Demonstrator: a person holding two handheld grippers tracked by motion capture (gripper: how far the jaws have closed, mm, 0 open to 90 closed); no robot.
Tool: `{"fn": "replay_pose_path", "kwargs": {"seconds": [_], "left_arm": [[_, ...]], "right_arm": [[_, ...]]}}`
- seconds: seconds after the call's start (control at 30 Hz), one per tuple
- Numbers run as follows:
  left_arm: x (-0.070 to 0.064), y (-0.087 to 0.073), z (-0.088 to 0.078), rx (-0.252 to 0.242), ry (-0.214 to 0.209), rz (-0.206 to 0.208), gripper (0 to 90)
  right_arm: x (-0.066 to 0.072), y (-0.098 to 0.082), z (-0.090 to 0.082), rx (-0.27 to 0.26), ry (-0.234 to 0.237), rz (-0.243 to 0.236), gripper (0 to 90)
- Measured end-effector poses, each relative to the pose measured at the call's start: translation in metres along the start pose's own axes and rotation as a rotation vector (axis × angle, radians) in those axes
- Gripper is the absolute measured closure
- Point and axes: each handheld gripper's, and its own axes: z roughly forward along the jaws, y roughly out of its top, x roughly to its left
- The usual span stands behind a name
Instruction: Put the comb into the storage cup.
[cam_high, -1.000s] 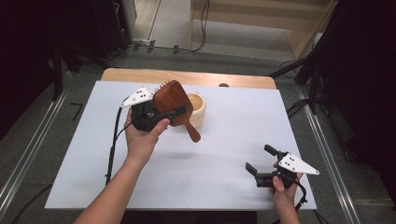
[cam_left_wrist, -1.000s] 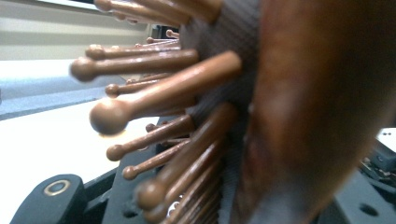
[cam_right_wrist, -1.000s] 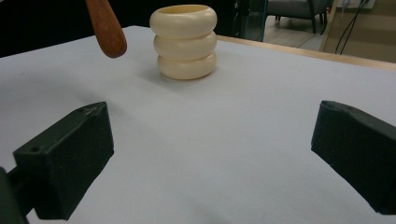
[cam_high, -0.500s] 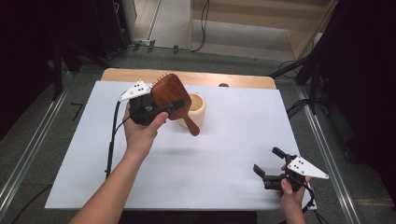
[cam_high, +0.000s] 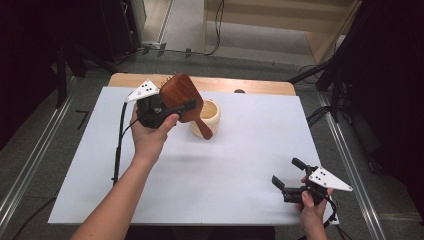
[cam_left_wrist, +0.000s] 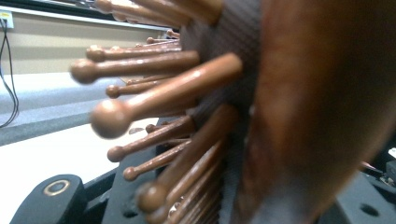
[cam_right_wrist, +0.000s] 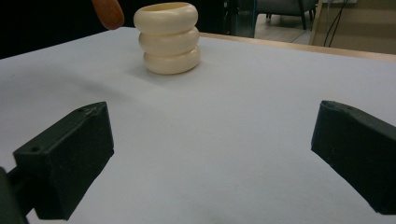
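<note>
High view: at the left, a brown wooden hairbrush is seen clamped by its head in the jaws of the left gripper and held raised, its handle angled down toward the mouth of the cream ribbed holder just beside it, a pose that is judged to suit lowering the handle into that holder. At the near right corner of the white table sheet, the right gripper is kept low with its jaws wide apart around nothing, well apart from the holder, presumably so that the brush's path is left free.
</note>
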Motion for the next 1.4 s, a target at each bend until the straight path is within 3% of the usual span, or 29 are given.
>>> {"fn": "replay_pose_path", "kwargs": {"seconds": [1.23,1.4], "left_arm": [[0.014,0.030,0.013,-0.007,0.055,0.018,57.4],[0.020,0.031,0.017,-0.016,0.058,-0.001,57.5]], "right_arm": [[0.002,-0.001,0.002,0.003,0.006,-0.018,0.0],[0.001,-0.002,0.002,-0.001,0.006,-0.018,0.0]]}}
